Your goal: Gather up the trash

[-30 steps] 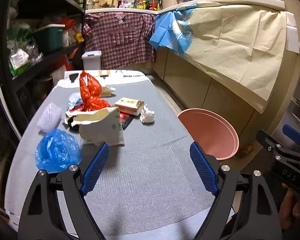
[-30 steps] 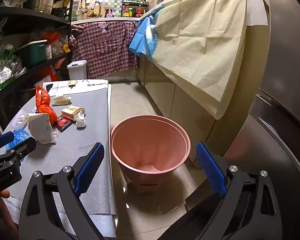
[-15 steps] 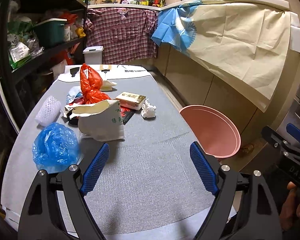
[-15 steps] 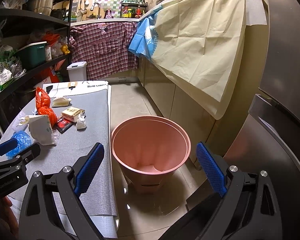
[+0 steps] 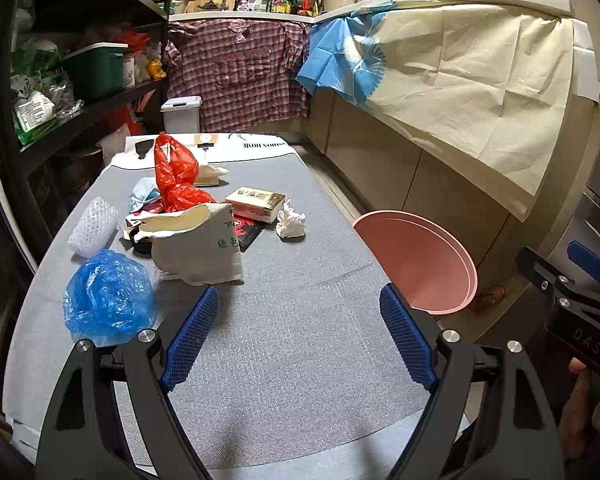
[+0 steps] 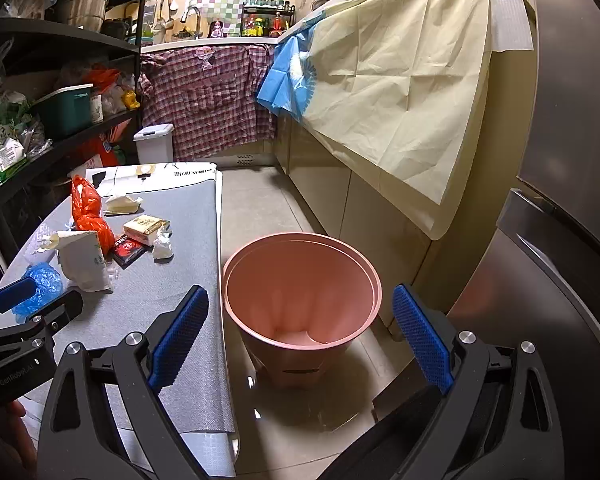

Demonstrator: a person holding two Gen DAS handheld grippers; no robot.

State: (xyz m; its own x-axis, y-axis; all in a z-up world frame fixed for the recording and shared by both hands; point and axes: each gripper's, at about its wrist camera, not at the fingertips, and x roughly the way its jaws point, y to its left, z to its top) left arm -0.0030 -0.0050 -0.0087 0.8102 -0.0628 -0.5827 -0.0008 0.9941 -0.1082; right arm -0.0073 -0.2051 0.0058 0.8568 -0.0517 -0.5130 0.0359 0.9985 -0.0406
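Observation:
Trash lies on a grey table (image 5: 300, 340): a blue plastic bag (image 5: 108, 296), a torn white paper bag (image 5: 198, 246), a red plastic bag (image 5: 176, 178), a crumpled tissue (image 5: 290, 222), a small box (image 5: 256, 204) and white bubble wrap (image 5: 94, 226). A pink bin (image 6: 300, 284) stands on the floor right of the table. My left gripper (image 5: 300, 340) is open and empty over the near table, just short of the paper bag. My right gripper (image 6: 300, 336) is open and empty, above the bin's near rim.
Black shelves (image 5: 80, 92) full of goods stand left of the table. Cabinets draped with cream paper (image 5: 460, 80) run along the right. A steel fridge (image 6: 560, 240) is close on the right. A small white lidded bin (image 5: 180, 114) stands beyond the table.
My left gripper has risen and tilted a little, so the trash sits slightly lower and nearer in view. My right gripper has barely moved over the bin. Both stay open.

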